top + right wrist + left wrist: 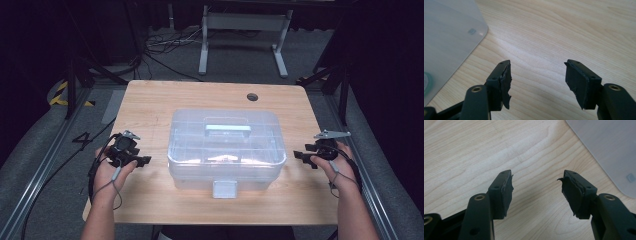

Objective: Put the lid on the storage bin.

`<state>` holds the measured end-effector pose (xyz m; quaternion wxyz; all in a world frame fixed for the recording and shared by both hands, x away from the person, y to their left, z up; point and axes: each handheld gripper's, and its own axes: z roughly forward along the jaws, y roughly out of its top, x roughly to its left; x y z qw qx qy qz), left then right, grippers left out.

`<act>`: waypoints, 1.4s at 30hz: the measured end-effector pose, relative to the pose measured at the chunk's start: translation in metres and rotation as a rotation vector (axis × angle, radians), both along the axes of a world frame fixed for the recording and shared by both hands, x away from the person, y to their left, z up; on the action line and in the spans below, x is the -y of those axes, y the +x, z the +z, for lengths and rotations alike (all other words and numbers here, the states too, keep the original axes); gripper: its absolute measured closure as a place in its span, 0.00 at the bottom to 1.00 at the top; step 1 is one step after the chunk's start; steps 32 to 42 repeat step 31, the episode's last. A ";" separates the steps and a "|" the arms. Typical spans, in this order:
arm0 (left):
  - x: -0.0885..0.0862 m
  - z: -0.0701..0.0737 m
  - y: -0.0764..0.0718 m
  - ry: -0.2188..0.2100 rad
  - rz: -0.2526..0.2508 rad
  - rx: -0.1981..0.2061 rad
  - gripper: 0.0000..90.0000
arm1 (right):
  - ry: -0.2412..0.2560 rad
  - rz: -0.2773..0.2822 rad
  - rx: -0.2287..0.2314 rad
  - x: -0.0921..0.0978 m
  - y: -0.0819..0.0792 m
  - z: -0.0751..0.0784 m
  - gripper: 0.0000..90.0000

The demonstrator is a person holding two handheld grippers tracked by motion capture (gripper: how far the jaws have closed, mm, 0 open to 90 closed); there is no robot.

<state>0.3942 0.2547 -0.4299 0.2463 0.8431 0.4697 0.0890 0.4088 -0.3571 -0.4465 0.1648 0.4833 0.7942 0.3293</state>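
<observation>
— Nearest to us in the high view are our two forearms, coming in from the near edge of the wooden table [150, 100]. What do we hold?

— In our left hand [111, 172] sits the left gripper [142, 160], low over the left part of the table. In the left gripper view its jaws stand wide apart with only bare wood between them, and the black pads [507, 192] look frayed at their edges.

— And the other side?

— Our right hand [340, 167] carries the right gripper [300, 156] at the right part of the table. In the right gripper view its jaws are spread wide too, nothing between them, with the same ragged pads [506, 85].

— Where is the box?

— The clear plastic storage box [226, 150] stands in the middle of the table, between our two grippers and apart from both. Its lid is on, with a pale green handle [227, 129] lying flat on top and a latch [224, 189] hanging at the near side.

— How close are we to it?

— Near, not touching. In the left gripper view a rounded corner of the box [604, 147] shows at the upper right, beyond the jaws. In the right gripper view the box [449, 37] shows at the upper left, again clear of the jaws.

— Anything else on the table?

— A round cable hole [252, 97] at the far right. Beyond the far edge we see a grey frame [245, 30] standing on the floor.
</observation>
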 end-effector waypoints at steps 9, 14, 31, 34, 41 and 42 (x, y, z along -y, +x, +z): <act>0.015 -0.009 0.004 0.039 -0.060 -0.046 0.46 | -0.026 0.042 -0.031 -0.014 0.004 -0.016 0.42; 0.021 -0.014 0.005 0.062 -0.096 -0.069 0.45 | -0.056 0.067 -0.026 -0.022 0.005 -0.022 0.42; 0.029 -0.012 0.003 0.062 -0.152 -0.088 0.42 | -0.079 0.130 -0.024 -0.038 0.009 -0.030 0.40; 0.029 -0.012 0.003 0.062 -0.152 -0.088 0.42 | -0.079 0.130 -0.024 -0.038 0.009 -0.030 0.40; 0.029 -0.012 0.003 0.062 -0.152 -0.088 0.42 | -0.079 0.130 -0.024 -0.038 0.009 -0.030 0.40; 0.029 -0.012 0.003 0.062 -0.152 -0.088 0.42 | -0.079 0.130 -0.024 -0.038 0.009 -0.030 0.40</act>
